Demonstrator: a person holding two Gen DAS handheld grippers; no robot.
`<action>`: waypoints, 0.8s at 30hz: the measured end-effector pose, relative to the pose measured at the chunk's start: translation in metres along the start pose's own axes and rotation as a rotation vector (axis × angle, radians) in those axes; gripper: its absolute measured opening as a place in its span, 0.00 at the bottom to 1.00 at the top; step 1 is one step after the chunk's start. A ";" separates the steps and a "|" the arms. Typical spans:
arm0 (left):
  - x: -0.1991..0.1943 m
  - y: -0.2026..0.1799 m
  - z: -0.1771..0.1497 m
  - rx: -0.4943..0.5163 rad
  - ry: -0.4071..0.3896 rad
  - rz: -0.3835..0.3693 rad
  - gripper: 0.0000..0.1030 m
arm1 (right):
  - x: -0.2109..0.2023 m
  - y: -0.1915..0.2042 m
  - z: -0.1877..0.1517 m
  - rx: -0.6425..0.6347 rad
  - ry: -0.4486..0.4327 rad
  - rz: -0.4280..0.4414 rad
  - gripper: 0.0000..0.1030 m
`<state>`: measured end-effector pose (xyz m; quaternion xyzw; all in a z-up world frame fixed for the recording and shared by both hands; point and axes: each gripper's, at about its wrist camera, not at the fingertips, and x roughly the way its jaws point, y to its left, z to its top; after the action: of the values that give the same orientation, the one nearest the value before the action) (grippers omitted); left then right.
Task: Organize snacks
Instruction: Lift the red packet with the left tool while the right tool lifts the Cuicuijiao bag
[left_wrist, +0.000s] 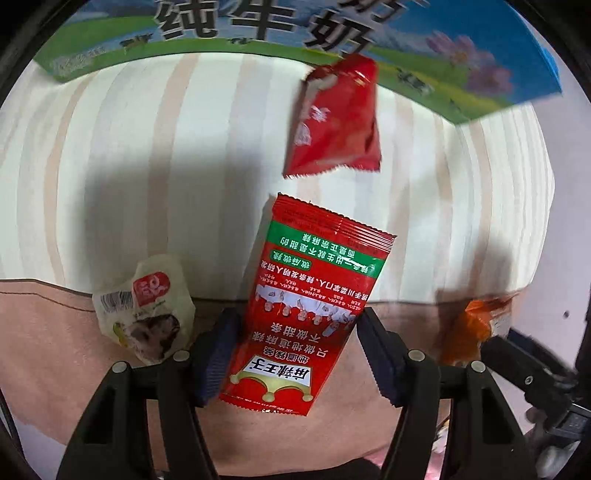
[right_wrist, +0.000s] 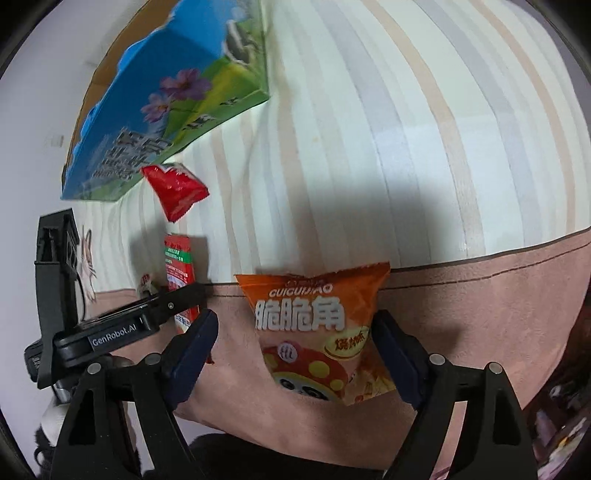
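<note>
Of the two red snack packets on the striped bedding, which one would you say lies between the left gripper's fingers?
The long red packet with the green band, its lower half sitting between the left gripper fingers. The smaller, crumpled red packet lies farther off, by the milk carton box.

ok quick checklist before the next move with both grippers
1. Left gripper straddles the red packet: ok, a pad on each side.
2. Left grip closed on the packet: cannot tell, pads look at its edges.
3. Right gripper around the orange bag: ok, bag lies between its fingers.
4. Right grip on the bag: not ok, a gap shows on the left side.
5. Box reachable: ok, it stands beyond on the striped sheet.
6. Stray snacks: not ok, a small red pack and a white pack still lie loose.
</note>
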<state>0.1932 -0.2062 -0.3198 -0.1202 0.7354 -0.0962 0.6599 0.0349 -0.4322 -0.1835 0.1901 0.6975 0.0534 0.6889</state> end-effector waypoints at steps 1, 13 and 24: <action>0.002 -0.004 -0.001 0.015 0.006 0.006 0.62 | 0.001 0.002 0.001 -0.001 -0.002 -0.003 0.85; 0.038 -0.052 -0.021 0.108 -0.004 0.090 0.65 | 0.019 -0.002 -0.021 0.058 -0.004 -0.020 0.85; 0.013 -0.007 -0.063 0.035 -0.051 0.117 0.50 | 0.031 -0.004 -0.021 0.077 -0.115 -0.055 0.57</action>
<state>0.1295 -0.2181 -0.3227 -0.0679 0.7225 -0.0674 0.6848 0.0140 -0.4215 -0.2125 0.2000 0.6633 -0.0035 0.7211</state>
